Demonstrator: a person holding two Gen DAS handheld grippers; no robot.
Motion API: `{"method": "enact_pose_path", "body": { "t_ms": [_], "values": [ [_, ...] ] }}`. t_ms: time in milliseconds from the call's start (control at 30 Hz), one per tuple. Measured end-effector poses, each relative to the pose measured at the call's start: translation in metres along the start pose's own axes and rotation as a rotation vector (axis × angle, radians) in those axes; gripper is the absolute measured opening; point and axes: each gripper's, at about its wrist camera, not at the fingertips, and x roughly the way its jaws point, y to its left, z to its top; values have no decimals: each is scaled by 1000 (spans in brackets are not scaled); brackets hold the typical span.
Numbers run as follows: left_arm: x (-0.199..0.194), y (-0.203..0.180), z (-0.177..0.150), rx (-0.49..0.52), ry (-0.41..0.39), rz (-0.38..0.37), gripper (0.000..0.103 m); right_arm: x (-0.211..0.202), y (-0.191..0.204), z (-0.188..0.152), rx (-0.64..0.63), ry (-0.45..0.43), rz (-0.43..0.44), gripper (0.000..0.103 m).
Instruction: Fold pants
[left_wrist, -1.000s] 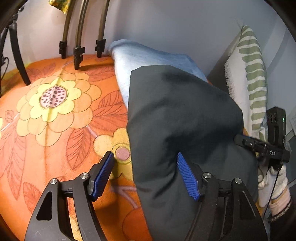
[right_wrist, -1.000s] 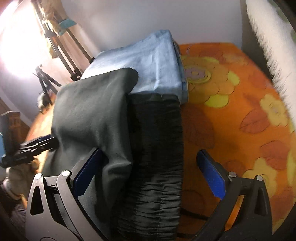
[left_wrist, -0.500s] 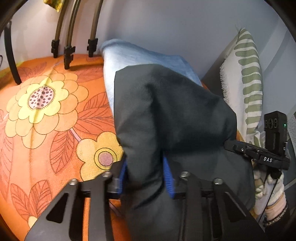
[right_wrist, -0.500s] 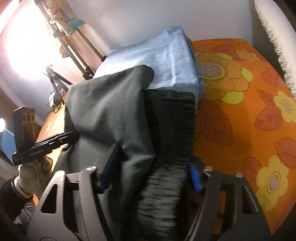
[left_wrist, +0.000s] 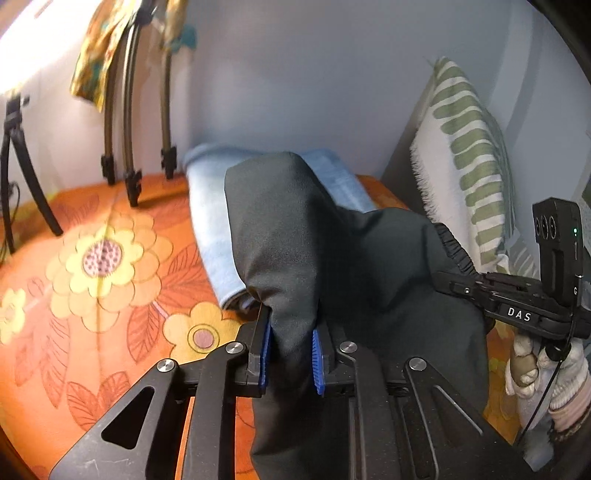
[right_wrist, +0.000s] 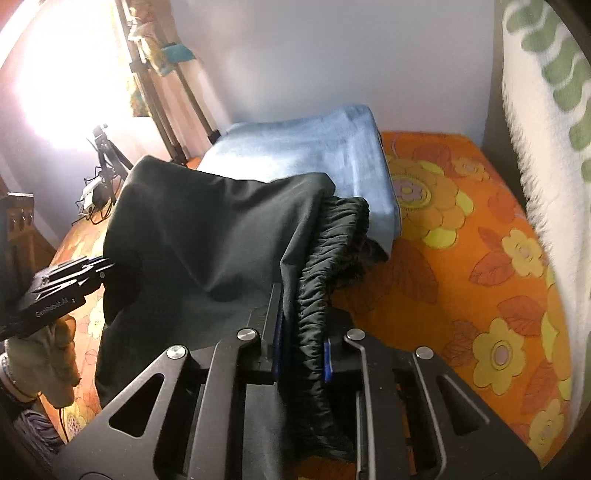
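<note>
Dark grey-black pants (left_wrist: 332, 251) are lifted off the orange flowered bedspread (left_wrist: 92, 295), stretched between both grippers. My left gripper (left_wrist: 290, 354) is shut on a fold of the plain fabric at the pants' left edge. My right gripper (right_wrist: 301, 354) is shut on the gathered elastic waistband (right_wrist: 321, 258). In the left wrist view the right gripper (left_wrist: 461, 286) holds the pants' right side. In the right wrist view the left gripper (right_wrist: 103, 267) holds the far left side of the pants (right_wrist: 207, 236). The far end of the pants drapes over folded light blue jeans (right_wrist: 314, 147).
The folded light blue jeans (left_wrist: 218, 221) lie against the back wall. A white pillow with green stripes (left_wrist: 469, 155) stands at the right. Tripod legs (left_wrist: 129, 166) stand at the back left. The bedspread (right_wrist: 480, 277) extends right of the pants.
Both grippers went from open around the pants' edges to shut on them. They have since lifted the near part of the pants up off the bedspread.
</note>
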Motion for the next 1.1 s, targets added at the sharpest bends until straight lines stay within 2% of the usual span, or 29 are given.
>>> {"method": "enact_pose_path", "body": {
  "t_ms": [267, 567, 833, 1100],
  "values": [
    [-33, -17, 14, 36, -70, -32, 16, -44, 22, 5, -30, -68, -49, 15],
    [-57, -15, 50, 49, -152, -37, 16, -76, 43, 50, -79, -154, -77, 15],
    [-48, -2, 99, 68, -211, -6, 16, -63, 48, 108, -96, -203, -93, 15],
    [-14, 21, 132, 64, -221, 24, 16, -21, 37, 153, -96, -207, -95, 15]
  ]
}}
